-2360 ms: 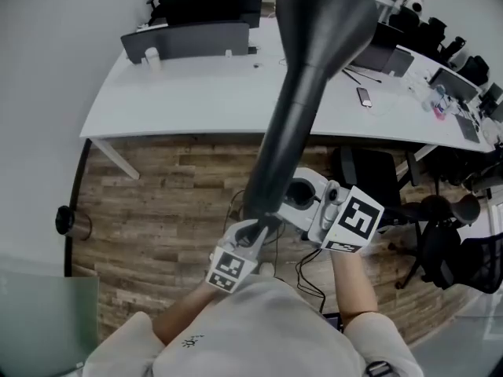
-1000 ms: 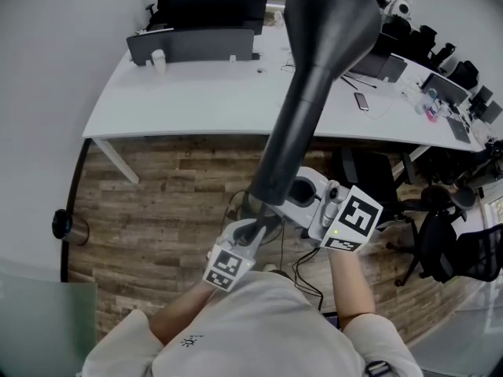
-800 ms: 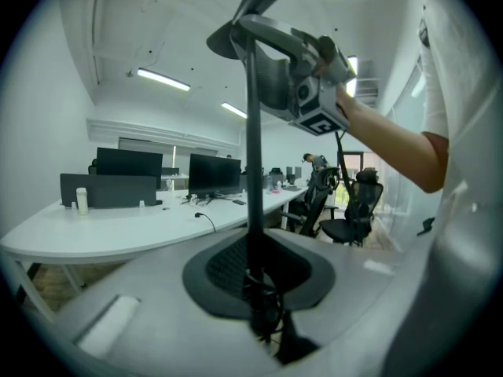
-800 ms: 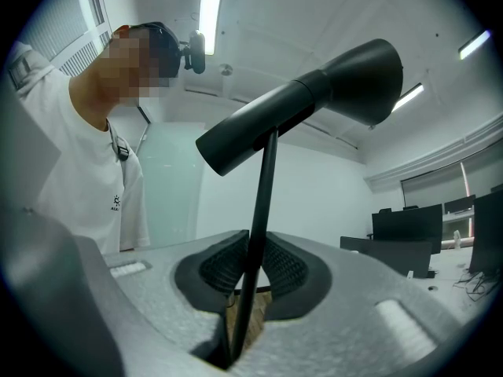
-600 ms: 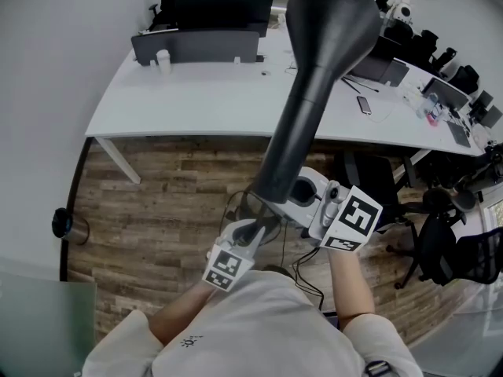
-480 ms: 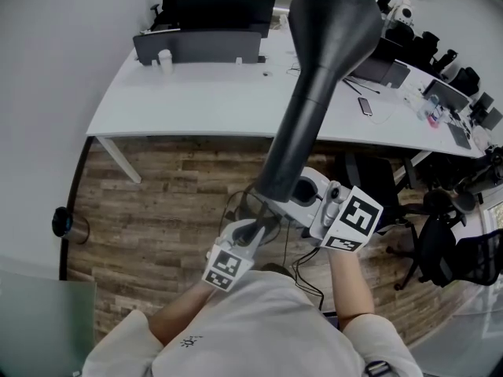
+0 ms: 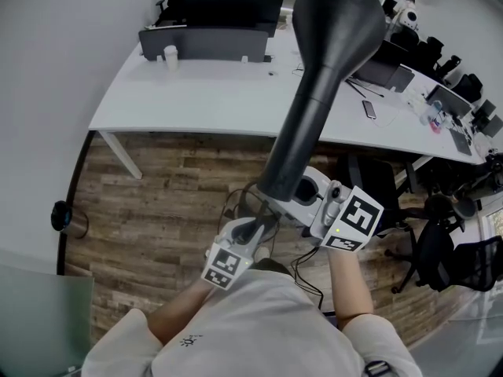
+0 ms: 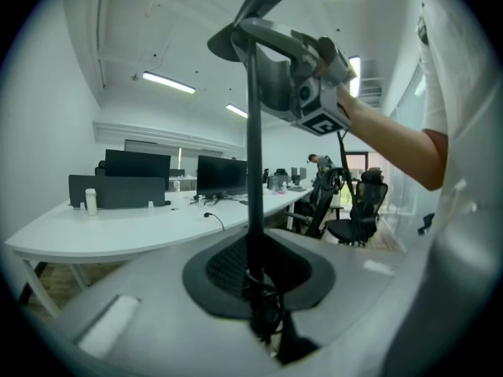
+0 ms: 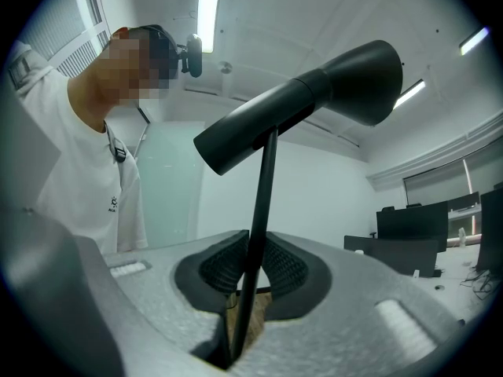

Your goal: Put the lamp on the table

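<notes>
Lamp stem [image 8: 253, 171] | apparently clamped between pads | left claw [image 8: 253, 293], right claw [image 9: 245, 293]

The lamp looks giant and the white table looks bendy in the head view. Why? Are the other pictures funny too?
Head view: the wide lens bends the table, and the lamp looms because its shade is nearest the camera. Left gripper view: round picture, dark corners, ceiling lights glaring white. Right gripper view: round too, with the near grey foreground soft.
</notes>
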A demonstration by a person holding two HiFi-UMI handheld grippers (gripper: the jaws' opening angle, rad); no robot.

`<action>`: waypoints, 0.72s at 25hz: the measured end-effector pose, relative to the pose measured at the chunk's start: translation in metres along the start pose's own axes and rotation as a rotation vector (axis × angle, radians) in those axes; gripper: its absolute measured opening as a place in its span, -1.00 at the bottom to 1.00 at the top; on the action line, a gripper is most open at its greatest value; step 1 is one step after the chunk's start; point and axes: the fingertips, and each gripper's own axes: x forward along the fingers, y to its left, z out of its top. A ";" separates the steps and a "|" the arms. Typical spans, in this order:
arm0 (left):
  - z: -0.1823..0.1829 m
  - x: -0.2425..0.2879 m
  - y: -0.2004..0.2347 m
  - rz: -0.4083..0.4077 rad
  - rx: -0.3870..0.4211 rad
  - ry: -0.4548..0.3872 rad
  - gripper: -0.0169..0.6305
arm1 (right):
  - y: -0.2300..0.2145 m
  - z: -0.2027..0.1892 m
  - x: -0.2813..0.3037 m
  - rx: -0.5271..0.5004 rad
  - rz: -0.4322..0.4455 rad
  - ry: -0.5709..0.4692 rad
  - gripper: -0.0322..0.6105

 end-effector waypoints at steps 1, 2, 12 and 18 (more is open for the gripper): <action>0.000 0.000 0.000 0.001 -0.001 0.000 -0.82 | 0.000 0.000 0.000 0.001 0.001 0.001 -0.74; 0.000 0.000 0.001 0.002 -0.002 -0.001 -0.82 | -0.001 0.000 0.001 0.002 0.003 0.002 -0.74; -0.002 0.003 0.019 0.023 -0.005 0.005 -0.82 | -0.016 -0.005 0.012 0.016 0.012 -0.003 -0.74; 0.001 0.015 0.029 0.024 -0.002 0.011 -0.82 | -0.033 -0.006 0.012 0.014 0.020 -0.002 -0.74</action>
